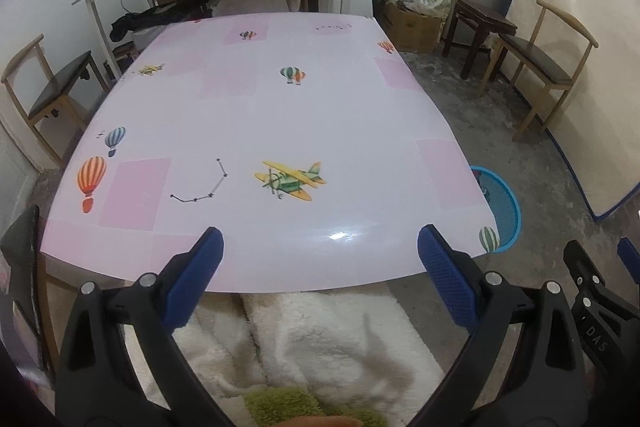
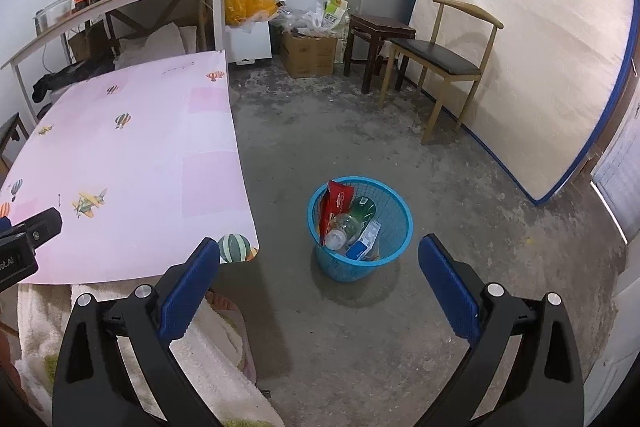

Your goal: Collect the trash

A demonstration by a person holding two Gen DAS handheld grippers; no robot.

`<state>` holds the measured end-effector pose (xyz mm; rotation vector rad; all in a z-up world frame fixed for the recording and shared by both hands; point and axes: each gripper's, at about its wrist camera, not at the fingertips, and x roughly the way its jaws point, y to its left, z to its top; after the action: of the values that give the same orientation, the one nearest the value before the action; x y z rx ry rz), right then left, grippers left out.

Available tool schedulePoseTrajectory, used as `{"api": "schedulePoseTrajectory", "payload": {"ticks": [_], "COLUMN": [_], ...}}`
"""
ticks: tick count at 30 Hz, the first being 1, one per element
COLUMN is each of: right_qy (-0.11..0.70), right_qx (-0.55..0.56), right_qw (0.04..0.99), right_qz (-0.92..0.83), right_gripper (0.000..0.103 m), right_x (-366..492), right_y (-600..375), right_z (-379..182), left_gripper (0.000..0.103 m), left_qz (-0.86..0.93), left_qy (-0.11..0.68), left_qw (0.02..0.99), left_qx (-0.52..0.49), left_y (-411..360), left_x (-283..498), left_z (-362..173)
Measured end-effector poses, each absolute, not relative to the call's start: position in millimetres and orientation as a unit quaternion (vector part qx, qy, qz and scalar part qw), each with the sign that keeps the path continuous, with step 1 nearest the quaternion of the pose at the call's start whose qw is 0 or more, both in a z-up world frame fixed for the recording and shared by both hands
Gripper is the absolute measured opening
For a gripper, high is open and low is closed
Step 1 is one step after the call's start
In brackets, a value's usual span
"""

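Both grippers, left gripper (image 1: pixel 320 247) and right gripper (image 2: pixel 319 259), have their fingers wide apart, holding nothing. Between the right fingers, further ahead, stands the round blue mesh plastic basket (image 2: pixel 394 245) with bottles and wrappers inside.

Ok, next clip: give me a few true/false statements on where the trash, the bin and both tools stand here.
1. The blue mesh plastic bin stands on the floor beside the pink balloon-print tabletop. True.
2. The bin is empty. False: it holds a red packet, a clear plastic bottle and other items.
3. The right tool is open and holds nothing. True.
4. The left tool is shut on a bottle. False: it is open and empty.
5. Trash lies on the tabletop. False: only printed pictures show on it.
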<state>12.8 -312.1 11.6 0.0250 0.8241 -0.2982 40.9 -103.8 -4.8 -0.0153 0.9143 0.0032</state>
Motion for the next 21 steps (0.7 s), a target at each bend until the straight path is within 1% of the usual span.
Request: {"api": "schedulePoseTrajectory", "payload": {"ticks": [21], "right_qy": [0.400], "right_qx": [0.003], "right_qw": [0.901], "right_qz": [-0.165], "right_gripper": [0.097], "right_x": [15.3], "right_y": [-317.8], "right_z": [16.5], "left_gripper": [0.094], "left_qz": [0.014], "left_qy": [0.444], "left_qw": [0.896], "left_qx": [0.001], "left_y": [-98.8], "left_x": [42.4], "left_z": [-2.1]}}
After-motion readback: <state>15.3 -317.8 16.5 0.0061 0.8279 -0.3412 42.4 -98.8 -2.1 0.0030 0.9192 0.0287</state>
